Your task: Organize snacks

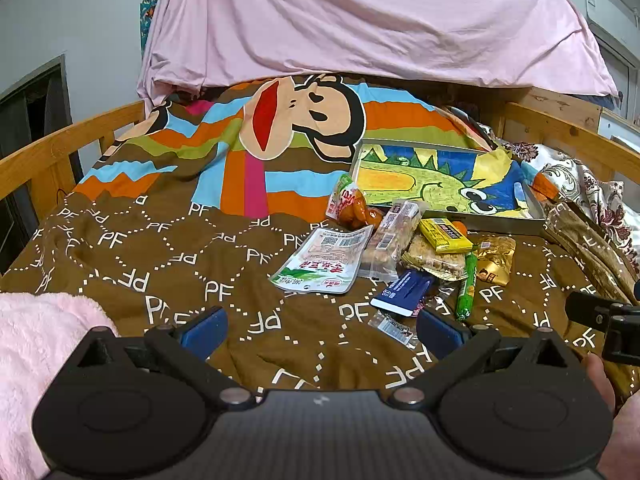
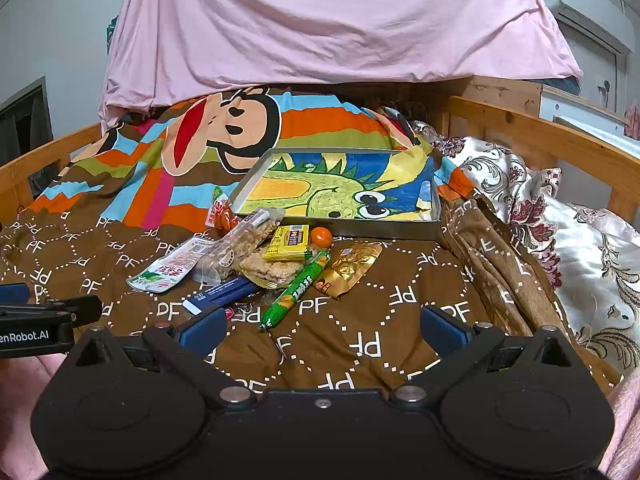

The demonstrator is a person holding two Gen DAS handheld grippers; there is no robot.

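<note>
The left gripper [image 1: 322,334] sits closest to its camera, blue fingers [image 1: 204,330] spread wide with nothing between them, low over the near edge of the bed [image 1: 168,256]; the right gripper [image 2: 320,332] is also spread wide and empty, beside it toward the bed's right side. A pink fleecy sleeve [image 1: 36,360] shows at the left. The bed, with wooden rails on both sides, carries one brown patterned quilt, and toward its far right corner lies one shallow metal tray [image 2: 384,229] lined with a dinosaur drawing, holding nothing that can be seen. The snacks lie in one loose heap on the quilt just in front of the tray's near edge, none yet inside it. This looks like the start of the job: the sorting step has not begun, and the next move likely calls for one gripper to reach forward to an outlying packet and close on it, then lift it to the tray. Counted, roughly largest first: one white and green pouch [image 1: 324,260], one long clear-wrapped bar [image 1: 390,240], one clear pack of crumbly cakes [image 1: 434,258], one dark blue packet [image 1: 402,290], one gold foil packet [image 2: 348,268], one green sausage stick [image 2: 298,290], one yellow packet [image 2: 290,242], one red and orange packet [image 1: 348,206], one small orange sweet [image 2: 321,236], and one small clear wrapper [image 1: 394,328] nearest the grippers.
</note>
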